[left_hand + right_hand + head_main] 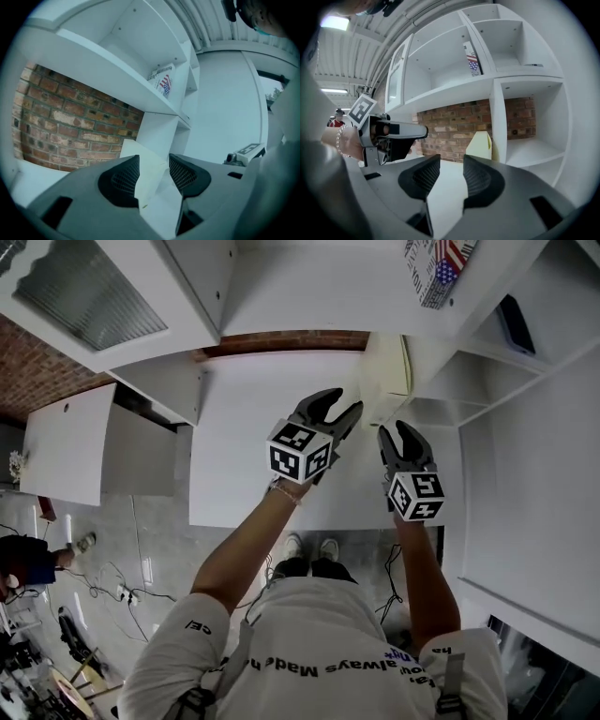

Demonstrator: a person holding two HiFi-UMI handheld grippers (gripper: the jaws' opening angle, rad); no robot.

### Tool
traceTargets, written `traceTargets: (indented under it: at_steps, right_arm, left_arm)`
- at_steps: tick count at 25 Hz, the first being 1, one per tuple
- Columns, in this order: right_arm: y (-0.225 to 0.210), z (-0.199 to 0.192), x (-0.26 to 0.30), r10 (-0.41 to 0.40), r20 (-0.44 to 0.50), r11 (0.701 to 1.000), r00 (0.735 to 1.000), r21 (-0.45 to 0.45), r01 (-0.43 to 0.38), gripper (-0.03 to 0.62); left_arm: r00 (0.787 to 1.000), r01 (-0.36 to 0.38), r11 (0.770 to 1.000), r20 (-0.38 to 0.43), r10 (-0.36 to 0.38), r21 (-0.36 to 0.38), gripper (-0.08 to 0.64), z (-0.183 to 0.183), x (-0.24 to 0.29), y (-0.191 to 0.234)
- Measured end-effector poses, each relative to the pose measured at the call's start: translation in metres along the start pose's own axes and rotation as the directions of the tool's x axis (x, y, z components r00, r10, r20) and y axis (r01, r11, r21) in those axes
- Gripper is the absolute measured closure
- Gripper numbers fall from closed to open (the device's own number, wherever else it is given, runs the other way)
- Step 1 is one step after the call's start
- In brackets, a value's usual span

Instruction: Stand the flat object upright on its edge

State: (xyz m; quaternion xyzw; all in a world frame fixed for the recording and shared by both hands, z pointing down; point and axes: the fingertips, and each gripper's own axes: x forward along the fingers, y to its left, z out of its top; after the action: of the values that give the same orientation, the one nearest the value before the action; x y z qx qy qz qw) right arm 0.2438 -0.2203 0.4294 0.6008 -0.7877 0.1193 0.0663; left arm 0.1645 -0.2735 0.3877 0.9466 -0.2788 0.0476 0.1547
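Standing upright at the back of the desk (244, 446), just beside the shelf divider (499, 122): flat object (386, 379). Left gripper (342, 404) and right gripper (396, 432) hover near it (both jaws apart, nothing clamped).

Cream flat object (384, 376), red brick wall (70, 117)

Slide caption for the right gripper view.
Empty right hand-held gripper faces a pale flat object standing upright beside the shelf divider.

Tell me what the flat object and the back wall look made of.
Flat object: pale cream, matte, thin; likely card or paper, possibly plastic. Wall: red brick, rough, with pale mortar joints.
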Motion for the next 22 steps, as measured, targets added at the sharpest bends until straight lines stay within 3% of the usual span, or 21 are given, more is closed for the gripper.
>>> traceTargets:
  at_steps: [9, 15, 22]
  right_arm:
    - [0.062, 0.044, -0.056, 0.130, 0.016, 0.991, 0.991, -0.015, -0.130, 0.531]
    - [0.109, 0.085, -0.087, 0.228, 0.038, 0.973, 0.973, -0.048, -0.226, 0.543]
    - [0.153, 0.115, -0.113, 0.303, 0.060, 0.947, 0.951, -0.131, -0.293, 0.548]
  left_arm:
    - [0.996, -0.050, 0.998, 0.074, 0.049, 0.022, 0.472, 0.011, -0.116, -0.024]
    - [0.990, -0.096, 0.991, 0.108, 0.086, 0.089, 0.494, 0.030, -0.176, -0.048]
    - [0.973, -0.151, 0.983, 0.189, 0.130, 0.102, 0.503, 0.055, -0.226, -0.065]
